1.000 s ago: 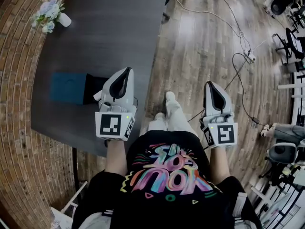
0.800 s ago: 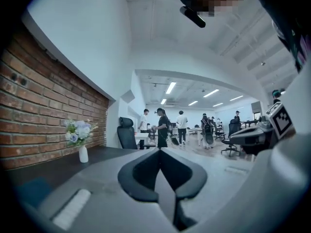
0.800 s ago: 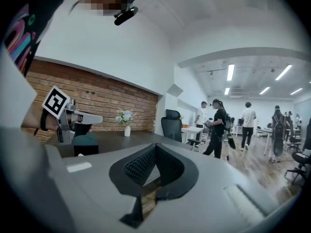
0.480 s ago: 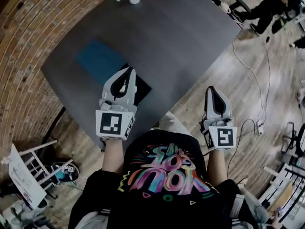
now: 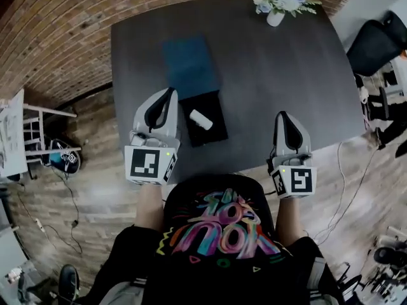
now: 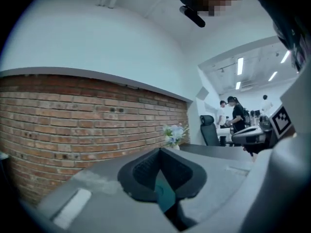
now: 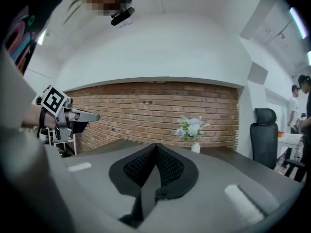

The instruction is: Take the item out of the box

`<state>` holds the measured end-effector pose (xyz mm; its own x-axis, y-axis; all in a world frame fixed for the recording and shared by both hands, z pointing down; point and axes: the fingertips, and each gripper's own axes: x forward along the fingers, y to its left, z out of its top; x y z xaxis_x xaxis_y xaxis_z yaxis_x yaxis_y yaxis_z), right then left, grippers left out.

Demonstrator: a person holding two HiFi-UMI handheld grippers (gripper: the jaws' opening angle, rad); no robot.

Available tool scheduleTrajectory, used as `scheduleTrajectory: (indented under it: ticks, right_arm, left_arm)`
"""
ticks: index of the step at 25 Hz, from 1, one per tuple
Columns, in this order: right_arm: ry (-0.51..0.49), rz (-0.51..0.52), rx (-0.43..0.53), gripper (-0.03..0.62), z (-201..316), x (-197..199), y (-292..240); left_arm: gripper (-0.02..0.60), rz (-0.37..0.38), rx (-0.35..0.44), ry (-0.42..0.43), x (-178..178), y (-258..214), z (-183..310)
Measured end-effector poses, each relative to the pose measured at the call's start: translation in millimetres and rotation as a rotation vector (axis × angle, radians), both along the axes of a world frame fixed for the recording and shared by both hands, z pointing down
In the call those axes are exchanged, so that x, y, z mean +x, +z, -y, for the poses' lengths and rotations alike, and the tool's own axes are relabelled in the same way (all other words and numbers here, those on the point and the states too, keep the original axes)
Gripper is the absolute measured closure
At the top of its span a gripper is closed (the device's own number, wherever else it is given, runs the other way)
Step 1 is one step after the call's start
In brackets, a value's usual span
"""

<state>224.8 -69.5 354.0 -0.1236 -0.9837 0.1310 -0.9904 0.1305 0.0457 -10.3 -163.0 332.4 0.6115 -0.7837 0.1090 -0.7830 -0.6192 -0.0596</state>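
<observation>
Fingers (image 6: pixel 142 170) of the left gripper (image 5: pixel 169 93) and the right gripper (image 5: pixel 282 114) are clenched on nothing. The small white cylindrical item (image 5: pixel 201 119) lies in the open black box (image 5: pixel 215 104) on the dark grey desk (image 5: pixel 286 62), just right of the left gripper, which is the nearer one. The item's long axis runs diagonally.

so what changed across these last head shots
The person turned toward the table, which swung from the view's left to straight ahead. The open black box with its white item now lies right beside the left gripper; the flower vase went to upper right. Nothing taken or let go: it and the right gripper stay shut, empty.
</observation>
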Motion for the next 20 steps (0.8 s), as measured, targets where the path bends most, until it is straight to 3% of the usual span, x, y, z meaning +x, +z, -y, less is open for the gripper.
scheduleTrajectory:
  ticks: [5, 10, 20]
  right_arm:
    - [-0.163, 0.006, 0.018, 0.592, 44.1, -19.7, -3.2]
    - [-0.260, 0.011, 0.015, 0.592, 69.2, -30.7, 0.3]
    - [-0.340, 0.009, 0.013, 0.592, 89.0, -69.2, -1.8]
  left_arm:
    - [0.580, -0.003, -0.004, -0.138, -25.9, 2.8, 3.1]
    - [0.580, -0.006, -0.021, -0.229, -38.8, 7.3, -2.5]
    - [0.580, -0.016, -0.032, -0.270, -67.9, 6.6, -1.9]
